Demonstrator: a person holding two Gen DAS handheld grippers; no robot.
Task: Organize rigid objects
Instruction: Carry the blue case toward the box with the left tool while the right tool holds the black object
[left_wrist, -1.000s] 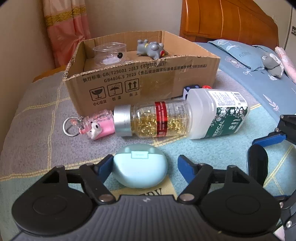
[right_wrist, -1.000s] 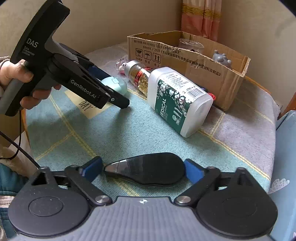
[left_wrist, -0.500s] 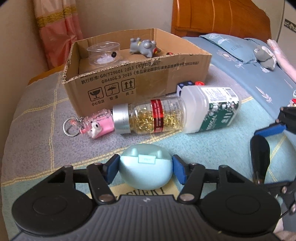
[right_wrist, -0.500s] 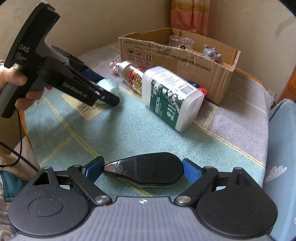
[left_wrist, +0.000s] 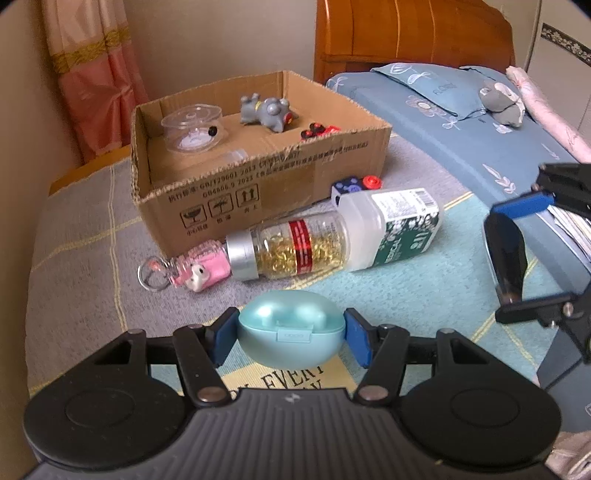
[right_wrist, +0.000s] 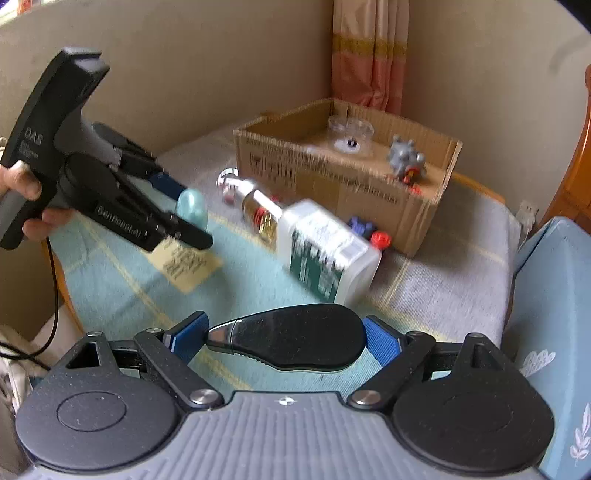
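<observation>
**Teal case and black case both gripped above the cloth**

Teal plastic fills the left gripper (left_wrist: 290, 334): its blue pads are clamped on the two ends of an egg-shaped earbud case (left_wrist: 290, 326), latch facing the camera, held clear of the checked tablecloth (left_wrist: 74, 251). These jaws closed in on the case within the last second. A person's hand (right_wrist: 26, 199) grips that tool's handle, seen at the left of the right wrist view.

Going left to right along the cloth beyond the case: a pink keychain charm (left_wrist: 195, 267) with its ring, lying against the silver cap of a clear bottle of golden capsules (left_wrist: 295, 247), which lies on its side and end to end with a white bottle with a green label (left_wrist: 391, 229), also on its side. Behind them stands an open cardboard box (left_wrist: 258, 192); inside it sit a clear round container (left_wrist: 192, 127), a grey toy figure (left_wrist: 264, 112) on its back and a small red piece. Just right of the box's front corner lie a dark blue die (left_wrist: 347, 184) and a red cap-like piece (left_wrist: 371, 181).

Furthest right, the right gripper (right_wrist: 286, 341) clasps a glossy black teardrop-shaped case (right_wrist: 295, 339) between its blue pads, lifted off the cloth. A blue-sheeted bed (left_wrist: 461, 122) lies beyond.
</observation>
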